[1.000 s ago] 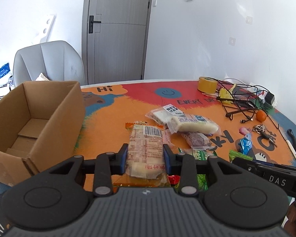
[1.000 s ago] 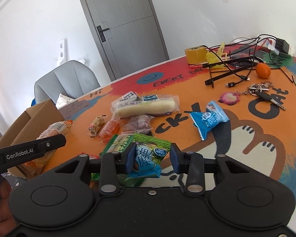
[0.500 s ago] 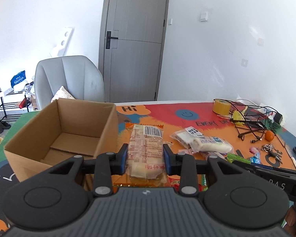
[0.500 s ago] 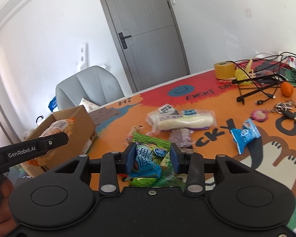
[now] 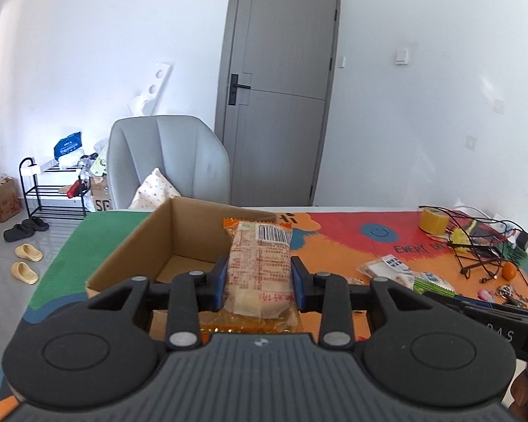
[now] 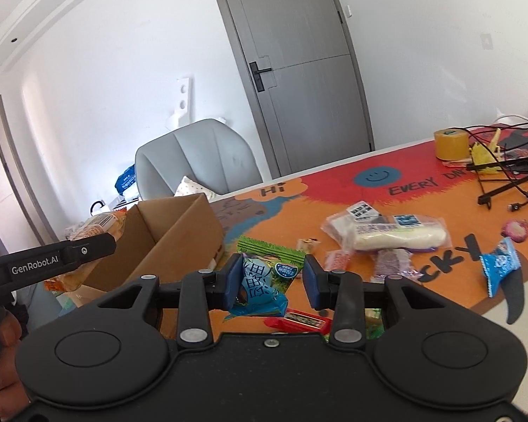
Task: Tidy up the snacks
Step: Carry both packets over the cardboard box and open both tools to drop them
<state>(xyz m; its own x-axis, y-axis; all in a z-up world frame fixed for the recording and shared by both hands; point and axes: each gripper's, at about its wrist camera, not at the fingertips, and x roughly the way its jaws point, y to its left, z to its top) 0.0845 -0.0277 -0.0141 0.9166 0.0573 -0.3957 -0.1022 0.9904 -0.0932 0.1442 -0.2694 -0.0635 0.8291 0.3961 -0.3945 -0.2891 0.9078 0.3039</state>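
My left gripper (image 5: pixel 258 283) is shut on an orange-edged bread packet (image 5: pixel 258 267) and holds it over the near edge of the open cardboard box (image 5: pixel 130 253). In the right wrist view the left gripper (image 6: pixel 88 251) with the packet (image 6: pixel 98 227) shows at the box's (image 6: pixel 179 232) left side. My right gripper (image 6: pixel 271 279) is shut on a blue and green snack bag (image 6: pixel 264 281), held above the table to the right of the box. More snacks lie on the mat: a long white roll pack (image 6: pixel 387 234), a blue candy bag (image 6: pixel 500 267), small wrapped pieces (image 6: pixel 390 262).
A tape roll (image 6: pixel 450 142), a tangle of black cables (image 6: pixel 503 176), an orange (image 5: pixel 509 270) and keys (image 5: pixel 510 292) sit at the table's right. A grey chair (image 5: pixel 169 161) stands behind the box. A red pack (image 6: pixel 299 323) lies under my right gripper.
Both grippers have risen and swung left toward the box, each keeping its snack. The bread packet is now over the box's near edge.
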